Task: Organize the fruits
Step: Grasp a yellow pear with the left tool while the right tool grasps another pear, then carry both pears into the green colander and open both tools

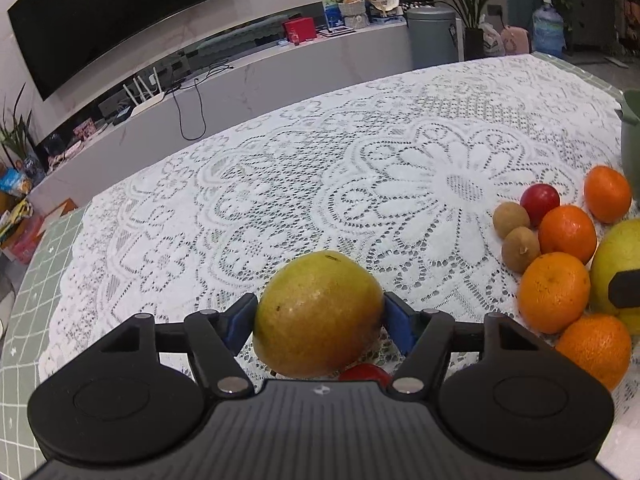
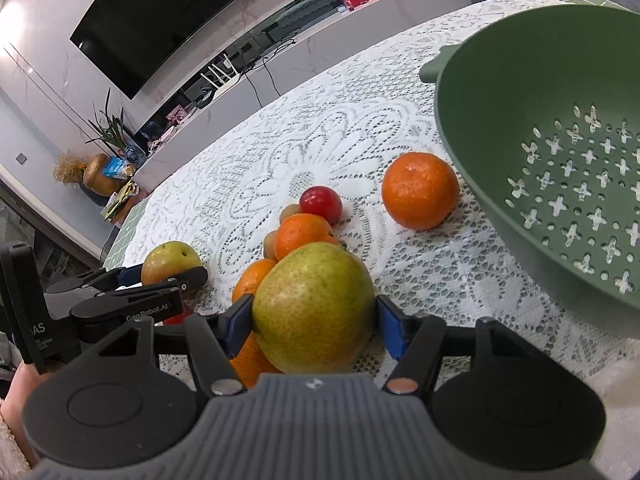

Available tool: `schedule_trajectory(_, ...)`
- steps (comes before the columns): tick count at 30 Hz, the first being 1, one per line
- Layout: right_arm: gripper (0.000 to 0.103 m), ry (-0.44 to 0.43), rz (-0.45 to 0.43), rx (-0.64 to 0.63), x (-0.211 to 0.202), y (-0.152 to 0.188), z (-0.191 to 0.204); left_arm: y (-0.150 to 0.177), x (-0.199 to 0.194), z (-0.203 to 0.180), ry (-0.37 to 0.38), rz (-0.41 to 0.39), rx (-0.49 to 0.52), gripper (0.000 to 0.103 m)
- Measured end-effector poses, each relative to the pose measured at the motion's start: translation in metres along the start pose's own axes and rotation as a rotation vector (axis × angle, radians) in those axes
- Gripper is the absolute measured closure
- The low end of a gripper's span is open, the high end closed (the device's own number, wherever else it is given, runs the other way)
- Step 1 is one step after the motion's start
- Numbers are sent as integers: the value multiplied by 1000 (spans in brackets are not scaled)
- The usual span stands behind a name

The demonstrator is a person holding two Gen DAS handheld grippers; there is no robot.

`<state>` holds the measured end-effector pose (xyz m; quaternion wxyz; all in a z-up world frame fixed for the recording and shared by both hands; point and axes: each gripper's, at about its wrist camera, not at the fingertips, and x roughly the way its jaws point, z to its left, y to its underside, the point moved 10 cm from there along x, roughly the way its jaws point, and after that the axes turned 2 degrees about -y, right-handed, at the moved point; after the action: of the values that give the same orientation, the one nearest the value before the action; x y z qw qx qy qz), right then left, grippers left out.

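A yellow-green pear (image 1: 318, 312) sits between the blue pads of my left gripper (image 1: 320, 314), which press on both its sides on the lace tablecloth (image 1: 280, 184). In the right wrist view, my right gripper (image 2: 314, 314) is shut on a greener pear (image 2: 314, 308) in the same way, at the near edge of a fruit pile. That pile holds several oranges (image 2: 304, 234), a red plum (image 2: 321, 203) and small brown fruits (image 2: 271, 242). One orange (image 2: 420, 190) lies apart beside the green colander (image 2: 520, 100). The left gripper (image 2: 160, 278) and its pear (image 2: 168, 264) show at the left.
The colander stands tilted at the right, its rim over the cloth. A small red fruit (image 1: 366, 372) lies just under the left pear. The far half of the cloth is bare lace. Beyond the table edge are a TV bench (image 1: 280, 68) and a bin (image 1: 432, 36).
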<state>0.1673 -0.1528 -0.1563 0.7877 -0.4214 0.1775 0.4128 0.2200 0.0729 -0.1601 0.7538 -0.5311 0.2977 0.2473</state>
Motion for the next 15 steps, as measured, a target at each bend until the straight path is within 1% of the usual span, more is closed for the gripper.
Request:
schedule_trajectory(4,41,2,-8,-10,-5,-1,1,0,-4,1,-15,-11,-18,25)
schedule_trajectory(9,41,-13,-32,-46,-16,-6,8,-8,-23,4,-30,-63,-45,25)
schedule_trajectory(12,41,-26,-49,-80,-27,-8,14,-12,-40,1,-14,-84,-68,25)
schedule_trajectory(15,41,-37,-68,-123,-41,-11,21,-16,-57,-7,25,-85,-92,25)
